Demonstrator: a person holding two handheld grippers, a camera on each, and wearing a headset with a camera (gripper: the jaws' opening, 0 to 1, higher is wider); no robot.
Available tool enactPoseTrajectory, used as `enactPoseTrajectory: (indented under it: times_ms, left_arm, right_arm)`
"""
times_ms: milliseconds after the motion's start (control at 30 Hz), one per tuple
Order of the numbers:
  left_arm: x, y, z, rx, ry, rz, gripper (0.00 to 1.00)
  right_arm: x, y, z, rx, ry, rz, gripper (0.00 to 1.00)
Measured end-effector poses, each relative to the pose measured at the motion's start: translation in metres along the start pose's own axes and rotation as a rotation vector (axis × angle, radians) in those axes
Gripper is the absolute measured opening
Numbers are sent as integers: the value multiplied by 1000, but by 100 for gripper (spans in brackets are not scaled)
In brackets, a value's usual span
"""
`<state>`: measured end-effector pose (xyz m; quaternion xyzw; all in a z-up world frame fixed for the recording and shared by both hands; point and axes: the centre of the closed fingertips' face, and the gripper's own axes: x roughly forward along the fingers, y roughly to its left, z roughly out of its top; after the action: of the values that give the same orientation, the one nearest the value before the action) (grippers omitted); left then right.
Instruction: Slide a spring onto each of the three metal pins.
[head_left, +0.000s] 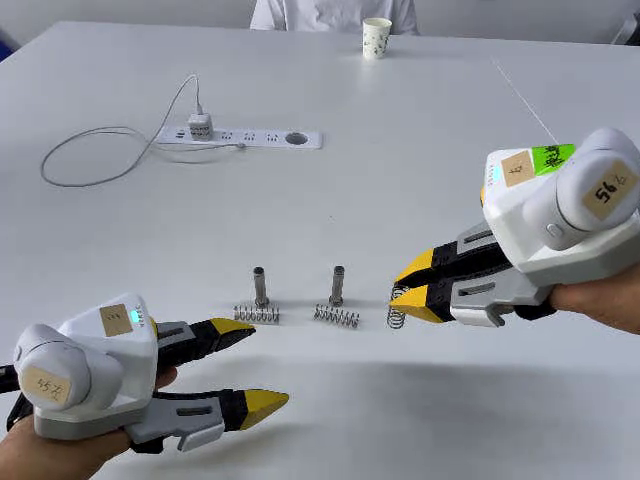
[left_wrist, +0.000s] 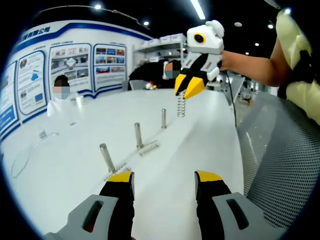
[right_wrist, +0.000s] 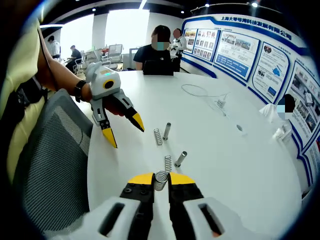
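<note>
Your right gripper (head_left: 400, 294) pinches a spring (head_left: 396, 316) by its top, hanging it ready for a pin (head_left: 337, 284). Your left gripper (head_left: 268, 364) gapes empty.

- Counter (head_left: 420, 180): plain white.
- Left tool (head_left: 265, 365): white and grey body, black jaws, yellow tips, tan label.
- Right tool (head_left: 398, 291): same colours, plus a green sticker.
- Spring (head_left: 396, 317) and pins (head_left: 260, 285): silver-grey metal.
- Cup (head_left: 376, 38) at 12 o'clock: white, dark speckled print.
- Power strip (head_left: 240, 137): white.
</note>
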<state>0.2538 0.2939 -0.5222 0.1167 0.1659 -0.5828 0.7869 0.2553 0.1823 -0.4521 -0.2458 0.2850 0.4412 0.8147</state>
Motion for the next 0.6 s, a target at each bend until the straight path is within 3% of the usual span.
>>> enactPoseTrajectory:
  times_ms: [600]
  left_arm:
    - [-4, 5, -2, -19, 1, 25, 53]
  right_arm:
    - [-16, -28, -13, 53, 0, -69, 11]
